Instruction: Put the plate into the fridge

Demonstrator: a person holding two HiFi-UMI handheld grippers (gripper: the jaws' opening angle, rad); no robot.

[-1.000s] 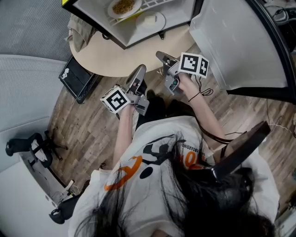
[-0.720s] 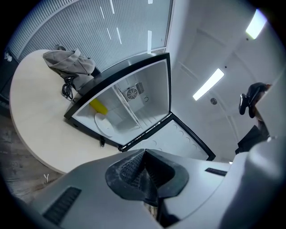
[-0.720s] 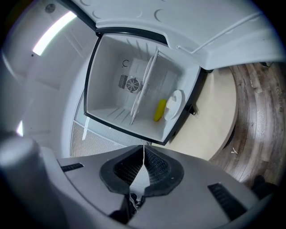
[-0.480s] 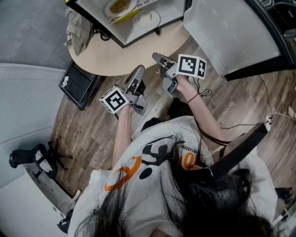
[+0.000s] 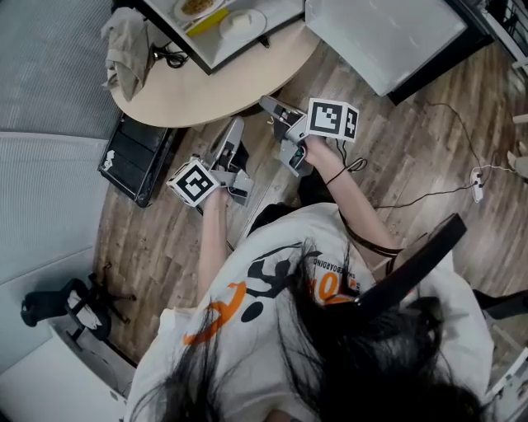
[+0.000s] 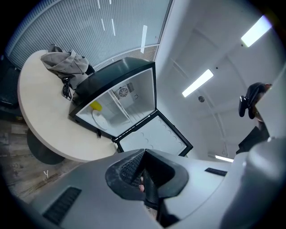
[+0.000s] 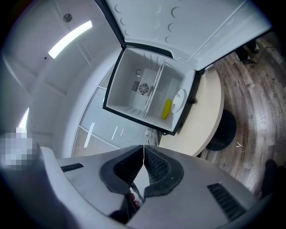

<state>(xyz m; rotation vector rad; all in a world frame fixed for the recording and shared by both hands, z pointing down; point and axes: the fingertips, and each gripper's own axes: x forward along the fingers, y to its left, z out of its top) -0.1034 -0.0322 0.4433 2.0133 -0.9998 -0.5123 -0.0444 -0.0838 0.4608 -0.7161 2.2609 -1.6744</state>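
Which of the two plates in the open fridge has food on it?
The plate at the head view's top edge, heaped with brownish food. The other plate, just right of it, looks plain white.

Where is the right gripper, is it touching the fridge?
Apart. Head view shows the right gripper over the floor, with bare table between it and the fridge.

You wear a white short-sleeved T-shirt (image 5: 247, 284) printed in black and orange, long dark hair (image 5: 363, 363) falling over it, and a thin black cord (image 5: 337, 175) at your right wrist. The grey left gripper (image 5: 237, 124) and right gripper (image 5: 266, 102) each bear a black-and-white marker cube (image 5: 332, 119).
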